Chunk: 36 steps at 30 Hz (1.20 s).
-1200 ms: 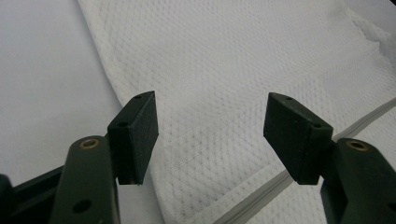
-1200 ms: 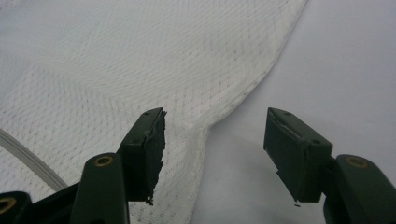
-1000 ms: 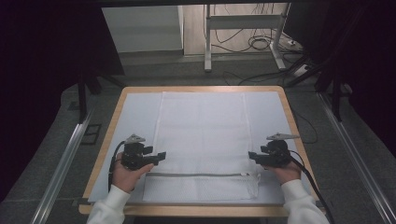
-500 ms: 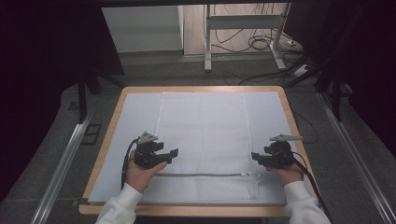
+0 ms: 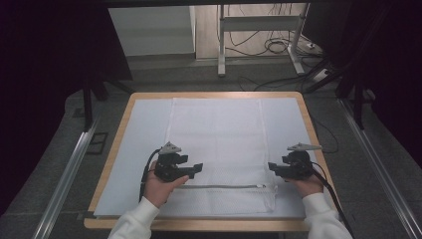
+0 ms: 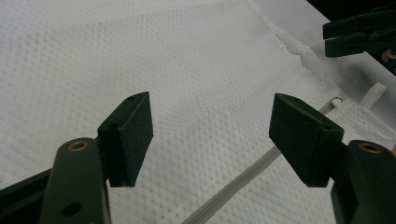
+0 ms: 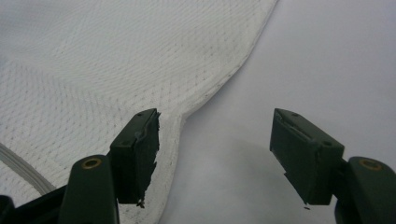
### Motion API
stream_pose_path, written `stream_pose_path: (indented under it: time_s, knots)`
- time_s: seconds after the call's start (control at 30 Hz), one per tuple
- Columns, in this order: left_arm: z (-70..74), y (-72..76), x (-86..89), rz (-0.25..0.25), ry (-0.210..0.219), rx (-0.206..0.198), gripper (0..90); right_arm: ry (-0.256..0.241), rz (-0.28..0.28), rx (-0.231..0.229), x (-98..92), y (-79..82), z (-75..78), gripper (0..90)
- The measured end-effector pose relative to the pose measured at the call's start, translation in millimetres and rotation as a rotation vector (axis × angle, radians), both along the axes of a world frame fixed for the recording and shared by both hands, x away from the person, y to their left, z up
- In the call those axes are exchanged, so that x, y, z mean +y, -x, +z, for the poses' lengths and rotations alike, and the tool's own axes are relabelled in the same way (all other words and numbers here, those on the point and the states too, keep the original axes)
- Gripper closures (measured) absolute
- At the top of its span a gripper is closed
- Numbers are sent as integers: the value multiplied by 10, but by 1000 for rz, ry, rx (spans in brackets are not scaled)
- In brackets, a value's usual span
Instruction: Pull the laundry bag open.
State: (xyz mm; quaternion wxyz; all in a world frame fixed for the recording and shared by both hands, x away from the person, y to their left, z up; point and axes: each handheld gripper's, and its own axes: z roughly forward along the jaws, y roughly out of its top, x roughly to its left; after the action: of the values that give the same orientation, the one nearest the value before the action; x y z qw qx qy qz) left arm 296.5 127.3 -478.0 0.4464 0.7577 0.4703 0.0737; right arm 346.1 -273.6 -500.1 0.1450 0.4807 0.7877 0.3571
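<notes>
A white mesh bag [image 5: 215,139] lies flat on the table, its zipper [image 5: 224,187] running along the near edge. My left gripper [image 5: 195,169] hovers over the bag's near left part, open, with bare mesh between its pads [image 6: 212,128]. The zipper [image 6: 243,183] passes just under it, and the pull end [image 6: 334,100] lies farther off. My right gripper [image 5: 273,167] is at the bag's near right corner, open and holding nothing [image 7: 214,140]. Its left pad [image 7: 140,140] is over the bag's seamed edge [image 7: 224,79], its right pad over the bare mat.
A pale mat [image 5: 144,129] covers the wood-rimmed table [image 5: 214,95]. Metal rails [image 5: 64,174] run on the floor at both sides. Desk legs and cables [image 5: 278,47] stand beyond the far edge. The other gripper [image 6: 359,32] shows at the left gripper view's top right.
My left gripper has moved right, from the bag's left edge to over the mesh above the zipper. The right gripper has stayed almost still.
</notes>
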Motion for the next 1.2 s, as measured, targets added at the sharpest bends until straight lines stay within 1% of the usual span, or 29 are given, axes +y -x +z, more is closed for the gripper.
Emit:
stream_pose_path:
  time_s: [0.03, 0.17, 0.2, 0.23, 0.27, 0.3, 0.37, 0.47, 0.53, 0.6, 0.63, 0.73, 0.9, 0.93, 0.97, 1.03, 1.07, 1.1, 1.17, 1.2]
  knots:
    - [22, -7, -12, -5, 9, 5, 305, -8, 0, 3, 5, 6, 4, 319]
    - [55, -20, -46, -18, 23, 7, 302, 4, 0, -2, 19, 4, 2, 315]
    - [62, -27, -95, -33, 36, 11, 300, 4, 0, -1, 30, 0, 1, 315]
    - [62, -27, -95, -33, 36, 11, 298, 3, 0, -3, 32, -1, 1, 314]
    - [70, -28, -157, -51, 31, 12, 296, 3, 1, -4, 33, -1, 3, 314]
    - [75, -28, -182, -61, 30, 13, 295, 3, 1, -4, 33, -1, 4, 314]
    - [79, -27, -208, -68, 28, 14, 295, 3, 0, -3, 32, 0, 5, 314]
    - [78, -5, -312, -103, 16, 25, 298, 0, -2, -7, 23, 7, 19, 314]
    - [74, 6, -371, -117, 12, 30, 299, 1, -2, -12, 24, 10, 25, 314]
    - [69, 13, -428, -129, 6, 32, 299, 3, -3, -13, 24, 11, 24, 311]
    - [69, 13, -428, -129, 6, 32, 299, 3, -3, -13, 24, 11, 24, 311]
    - [52, 18, -517, -150, 11, 51, 299, 5, -6, -9, 25, 7, 17, 305]
    - [56, 8, -599, -163, 13, 58, 299, 17, -6, -11, 36, 14, 6, 304]
    - [60, 7, -656, -178, -1, 59, 299, 18, -7, -12, 36, 14, 3, 304]
    - [60, 7, -656, -178, -1, 59, 299, 18, -7, -12, 36, 14, 3, 304]
    - [64, 10, -733, -190, -14, 58, 300, 18, -8, -11, 36, 14, -1, 304]
    - [64, 10, -733, -190, -14, 58, 302, 18, -9, -11, 36, 14, -1, 304]
    - [56, 10, -775, -202, -18, 63, 304, 17, -10, -11, 35, 14, -2, 302]
    - [50, 10, -799, -205, -18, 69, 306, 17, -10, -12, 33, 16, -2, 301]
    - [37, 9, -835, -215, -19, 75, 306, 17, -12, -11, 31, 16, -2, 301]
